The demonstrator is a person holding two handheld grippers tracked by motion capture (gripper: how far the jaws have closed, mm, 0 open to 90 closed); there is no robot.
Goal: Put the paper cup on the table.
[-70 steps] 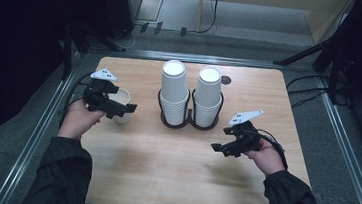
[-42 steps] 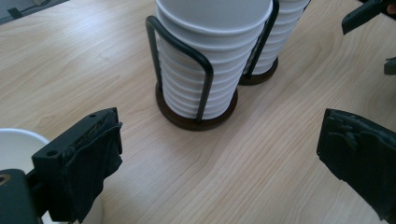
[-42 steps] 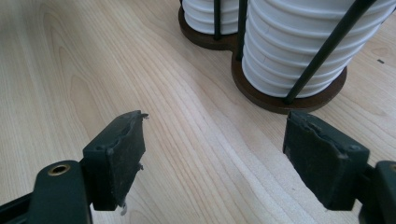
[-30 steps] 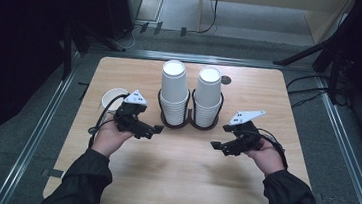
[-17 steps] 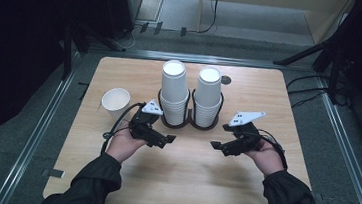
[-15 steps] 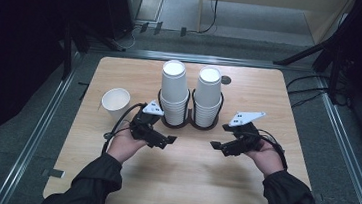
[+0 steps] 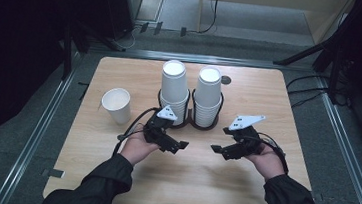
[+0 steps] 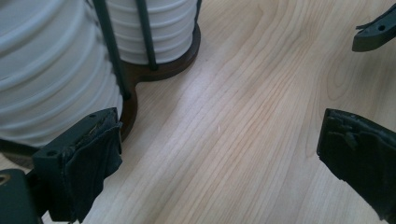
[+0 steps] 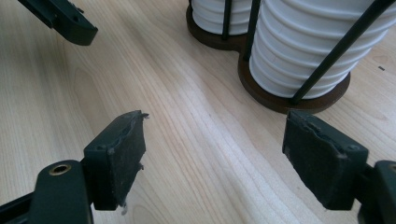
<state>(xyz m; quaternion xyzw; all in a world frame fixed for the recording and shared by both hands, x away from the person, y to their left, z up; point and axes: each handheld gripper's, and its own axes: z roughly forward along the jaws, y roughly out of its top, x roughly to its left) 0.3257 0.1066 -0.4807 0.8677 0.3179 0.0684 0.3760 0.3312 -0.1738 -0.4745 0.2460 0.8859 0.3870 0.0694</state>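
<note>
Two cup stacks [image 7: 173, 89], one loose cup [image 7: 116, 105] (upright).

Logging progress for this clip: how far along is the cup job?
Done: one cup stands alone on the table, left of the holder. In hand: nothing; left gripper and right gripper are open and empty. Left: two stacks in the holder.

A wooden table [image 7: 241, 183] bears a cup holder [image 7: 189, 124] and a lone cup [image 7: 116, 105].

No legible text or labels anywhere.
</note>
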